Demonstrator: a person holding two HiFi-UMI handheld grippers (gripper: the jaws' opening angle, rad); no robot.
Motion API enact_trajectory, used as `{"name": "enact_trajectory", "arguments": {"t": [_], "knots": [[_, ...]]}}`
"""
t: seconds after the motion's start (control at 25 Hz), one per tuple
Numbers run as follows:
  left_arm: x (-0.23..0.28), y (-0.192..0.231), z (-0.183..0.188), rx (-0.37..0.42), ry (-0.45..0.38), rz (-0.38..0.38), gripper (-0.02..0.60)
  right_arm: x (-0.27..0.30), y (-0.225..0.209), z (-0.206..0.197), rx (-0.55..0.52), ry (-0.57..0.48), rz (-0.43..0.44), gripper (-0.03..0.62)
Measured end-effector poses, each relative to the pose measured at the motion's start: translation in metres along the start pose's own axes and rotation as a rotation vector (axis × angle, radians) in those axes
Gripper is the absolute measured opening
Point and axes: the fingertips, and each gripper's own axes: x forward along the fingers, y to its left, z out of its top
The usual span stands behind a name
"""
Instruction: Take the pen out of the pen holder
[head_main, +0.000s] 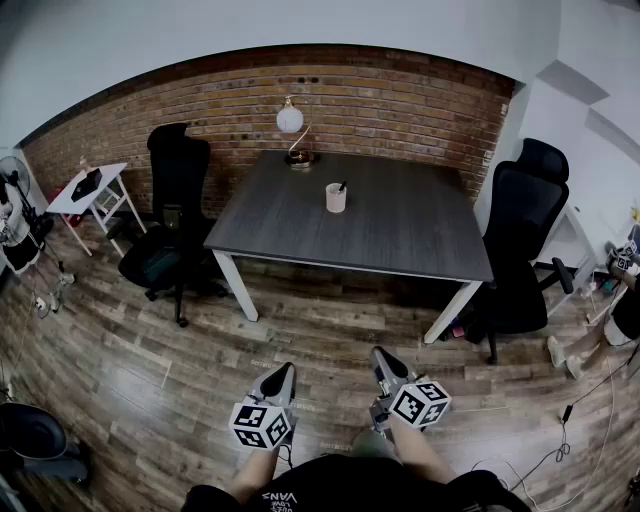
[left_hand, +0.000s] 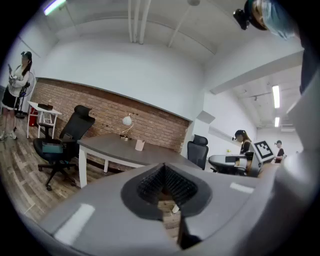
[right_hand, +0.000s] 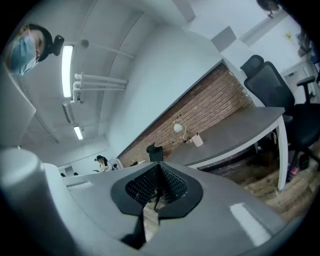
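Three distant views onto one table (head_main: 400, 230)

On dark grey rectangular table with white legs (head_main: 400, 230): pale cylindrical pen holder (head_main: 336, 199) near centre, white-globed desk lamp (head_main: 290, 119) at far edge.

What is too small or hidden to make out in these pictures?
1. Pen: head view, only a tiny dark tip shows; the holder hides the rest.
2. Pen: both gripper views, too small to find; the holder is only a pale speck.
3. Table, far legs: head view, its own top hides them.
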Motion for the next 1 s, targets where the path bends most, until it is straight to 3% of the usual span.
{"name": "enact_trajectory", "arguments": {"t": [0.32, 1.0], "knots": [[0.031, 0.008, 0.004, -0.019, -0.009, 0.024, 0.052, 0.025, -0.02, 0.017, -0.032, -0.006, 0.032, 0.002], [0.167, 0.009, 0.031, -0.053, -0.047, 0.132, 0.052, 0.132, -0.118, 0.061, -0.008, 0.129, 0.144, 0.003]]}}
